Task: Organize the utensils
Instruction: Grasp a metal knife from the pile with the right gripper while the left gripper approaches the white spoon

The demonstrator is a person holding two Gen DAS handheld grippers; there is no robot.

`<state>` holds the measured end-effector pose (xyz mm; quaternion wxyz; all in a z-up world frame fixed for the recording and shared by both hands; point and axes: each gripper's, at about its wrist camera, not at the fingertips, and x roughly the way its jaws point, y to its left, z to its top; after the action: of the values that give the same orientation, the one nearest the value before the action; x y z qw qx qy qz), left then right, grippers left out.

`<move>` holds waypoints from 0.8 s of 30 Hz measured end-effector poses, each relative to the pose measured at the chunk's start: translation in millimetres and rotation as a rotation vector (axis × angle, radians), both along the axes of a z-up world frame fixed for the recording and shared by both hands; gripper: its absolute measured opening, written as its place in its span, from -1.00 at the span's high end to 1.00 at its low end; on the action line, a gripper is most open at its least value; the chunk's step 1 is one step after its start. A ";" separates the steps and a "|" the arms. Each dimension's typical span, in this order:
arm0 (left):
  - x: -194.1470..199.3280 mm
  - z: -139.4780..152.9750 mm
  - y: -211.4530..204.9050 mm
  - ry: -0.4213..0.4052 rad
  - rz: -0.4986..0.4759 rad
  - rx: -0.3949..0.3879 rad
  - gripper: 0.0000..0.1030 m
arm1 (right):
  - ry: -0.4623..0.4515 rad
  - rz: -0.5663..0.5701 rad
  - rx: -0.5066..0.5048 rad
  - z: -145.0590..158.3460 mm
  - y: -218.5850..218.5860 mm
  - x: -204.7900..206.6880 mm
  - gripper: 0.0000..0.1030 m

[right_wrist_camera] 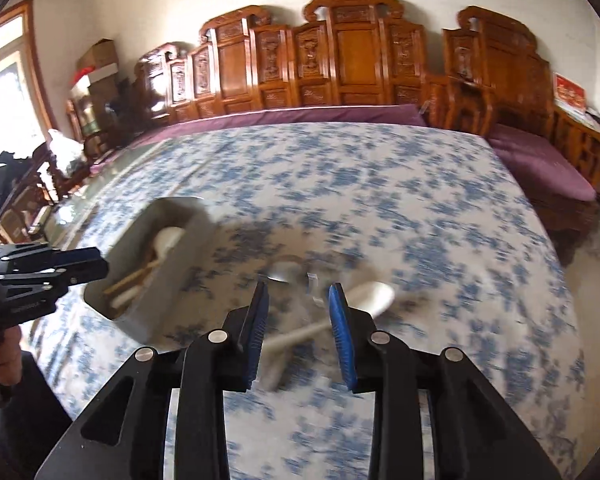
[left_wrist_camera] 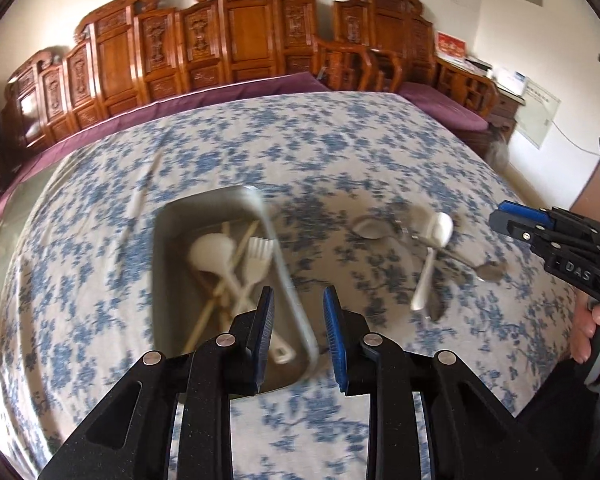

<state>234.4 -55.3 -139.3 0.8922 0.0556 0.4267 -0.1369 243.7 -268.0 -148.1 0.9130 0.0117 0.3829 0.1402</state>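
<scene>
The left gripper (left_wrist_camera: pixel 299 332) is held above the near end of the metal tray (left_wrist_camera: pixel 168 248), jaws parted and nothing caught between the blue pads. Ahead of it and a little to its left, inside the tray, a white spoon (left_wrist_camera: pixel 214 250), a white fork (left_wrist_camera: pixel 258 258) and pale chopsticks (left_wrist_camera: pixel 236 256) are seen lying crossed over one another. Off to its right, on the blue-flowered tablecloth (left_wrist_camera: pixel 340 152), a loose heap is left: a white spoon (left_wrist_camera: pixel 434 248) lying over a metal spoon (left_wrist_camera: pixel 370 226); the rest is blurred.

The right gripper (right_wrist_camera: pixel 298 328) is poised over that heap, jaws apart and empty, and the handle of the white spoon (right_wrist_camera: pixel 340 316) is seen passing below the gap, untouched. The metal spoon's bowl (right_wrist_camera: pixel 284 272) sits just ahead of the left pad. The tray (right_wrist_camera: pixel 180 280) lies well off to its left.
</scene>
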 end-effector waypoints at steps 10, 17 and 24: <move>14.9 -16.5 -63.1 0.034 -0.101 0.014 0.54 | 0.066 -0.033 -0.038 -40.9 -39.6 12.2 0.34; 21.3 -37.5 -86.4 0.068 -0.129 0.040 0.54 | 0.154 -0.018 -0.037 -65.7 -47.1 25.6 0.34; 18.3 -43.7 -83.0 0.084 -0.125 0.044 0.54 | 0.200 0.044 -0.081 -77.9 -31.1 30.0 0.34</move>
<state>252.7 -138.3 -182.9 0.8618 0.0960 0.4625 -0.1849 273.8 -299.1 -226.0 0.8666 -0.0197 0.4777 0.1430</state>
